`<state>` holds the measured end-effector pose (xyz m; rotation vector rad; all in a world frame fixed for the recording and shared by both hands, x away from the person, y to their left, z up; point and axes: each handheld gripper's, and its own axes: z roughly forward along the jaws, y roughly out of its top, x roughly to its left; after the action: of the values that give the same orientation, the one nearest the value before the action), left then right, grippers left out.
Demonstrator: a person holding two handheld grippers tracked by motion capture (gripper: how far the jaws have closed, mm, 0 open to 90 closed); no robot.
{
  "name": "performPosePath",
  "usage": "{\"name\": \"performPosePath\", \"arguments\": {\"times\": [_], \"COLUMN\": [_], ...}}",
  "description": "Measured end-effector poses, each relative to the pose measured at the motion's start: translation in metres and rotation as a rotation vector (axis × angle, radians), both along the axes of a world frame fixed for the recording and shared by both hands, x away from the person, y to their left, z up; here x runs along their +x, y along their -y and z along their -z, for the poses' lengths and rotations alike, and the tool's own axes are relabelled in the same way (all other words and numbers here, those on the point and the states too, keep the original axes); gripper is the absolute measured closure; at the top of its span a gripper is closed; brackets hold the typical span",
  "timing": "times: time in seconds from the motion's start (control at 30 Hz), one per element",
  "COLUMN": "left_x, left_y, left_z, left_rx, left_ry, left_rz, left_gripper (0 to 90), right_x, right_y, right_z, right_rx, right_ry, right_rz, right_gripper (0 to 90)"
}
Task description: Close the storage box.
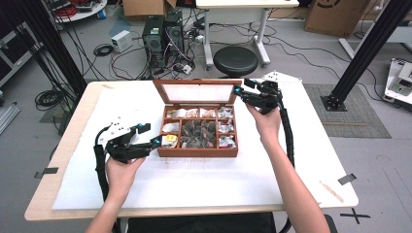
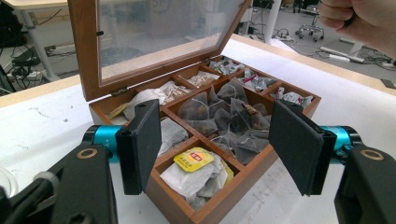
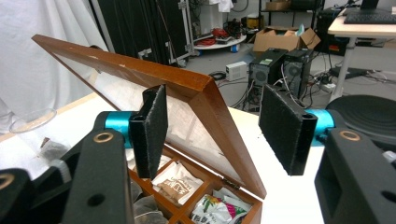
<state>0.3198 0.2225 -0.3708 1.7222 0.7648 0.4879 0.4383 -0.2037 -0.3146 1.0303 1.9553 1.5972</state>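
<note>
White-covered table (image 1: 204,179) carries a wooden tea box (image 1: 199,151), lid (image 1: 197,92) raised; left gripper (image 1: 154,142) gapes at its near-left corner over an unreadable yellow tag (image 2: 194,159), right gripper (image 1: 236,91) jaws apart astride the lid edge.

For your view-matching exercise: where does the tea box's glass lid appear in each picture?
High view: glass lid stands raised at upper centre, behind the compartments.
Left gripper view: top left, leaning back.
Right gripper view: wooden frame slanting across the centre, between the open tongs.
Shared landmark: the wooden tea box.

The right hand-held gripper (image 3: 212,133) straddles the wooden box's raised lid (image 3: 187,91), pads clear of it.
</note>
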Motion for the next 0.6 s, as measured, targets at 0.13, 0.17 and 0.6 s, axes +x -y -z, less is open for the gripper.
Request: {"name": "performPosePath", "arguments": {"times": [0.13, 0.17, 0.6], "left_x": [0.000, 0.000, -0.008], "left_y": [0.000, 0.000, 0.000], "left_z": [0.000, -0.001, 0.004], "left_rx": [-0.003, -0.002, -0.006], "left_ry": [0.000, 0.003, 0.000], "left_rz": [0.003, 0.008, 0.054], "left_gripper": [34.4, 34.4, 34.0], "right_x": [-0.003, -0.004, -0.017], "right_y": [-0.001, -0.001, -0.002], "right_z": [0.001, 0.003, 0.011], "right_rx": [0.003, 0.007, -0.040], "right_ry": [0.002, 0.005, -0.067], "right_rz": [0.010, 0.013, 0.042], "right_gripper": [42.7, 43.9, 46.3]}}
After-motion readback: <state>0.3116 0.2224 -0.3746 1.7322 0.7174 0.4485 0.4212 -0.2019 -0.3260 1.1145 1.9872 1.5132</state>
